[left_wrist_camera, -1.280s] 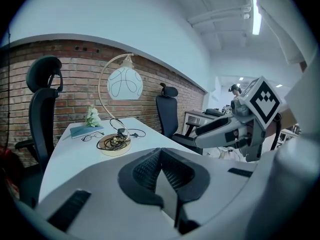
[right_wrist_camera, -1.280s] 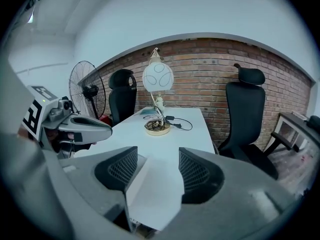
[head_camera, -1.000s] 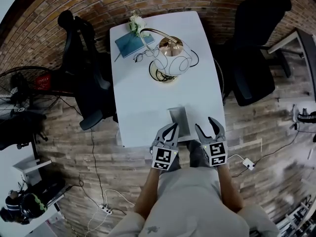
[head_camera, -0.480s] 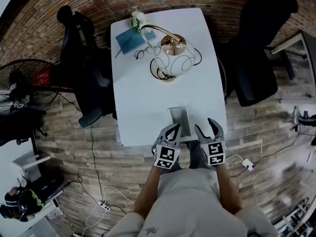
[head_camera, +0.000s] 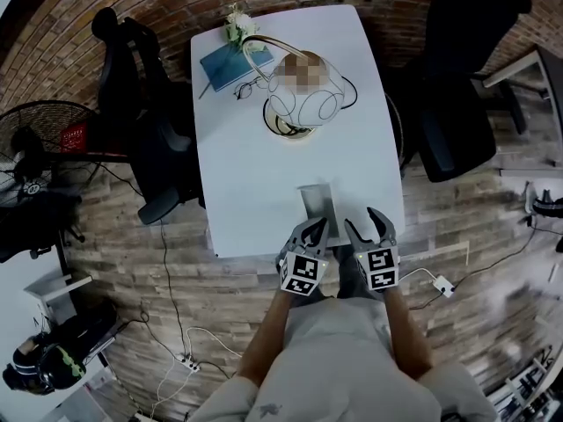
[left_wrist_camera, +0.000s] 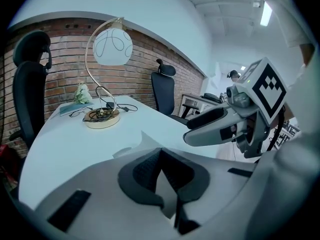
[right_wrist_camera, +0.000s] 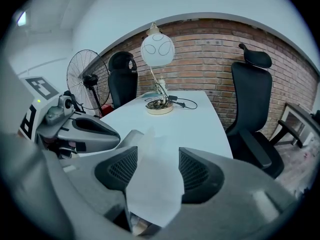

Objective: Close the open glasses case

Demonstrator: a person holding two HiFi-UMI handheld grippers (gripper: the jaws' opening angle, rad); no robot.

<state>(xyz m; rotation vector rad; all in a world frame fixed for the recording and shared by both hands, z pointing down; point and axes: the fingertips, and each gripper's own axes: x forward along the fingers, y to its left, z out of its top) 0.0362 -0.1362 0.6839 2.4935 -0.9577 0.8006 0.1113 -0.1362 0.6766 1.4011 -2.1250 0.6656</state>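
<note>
The open glasses case (head_camera: 317,207) lies at the near edge of the white surface (head_camera: 255,174), just ahead of both grippers. The left gripper (head_camera: 312,229) is closed and empty; the right gripper (head_camera: 362,221) is spread and empty. The case is probably light, rigid and prone to sliding: brace the base and press the lid's free edge.

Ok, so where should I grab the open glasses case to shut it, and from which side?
Probably its raised flap, coming from the near table edge. The glasses case lies ahead of the right tool, and in the right gripper view that pale flap stands up in line with its open jaws, so it could pinch the flap and fold it down.
</note>
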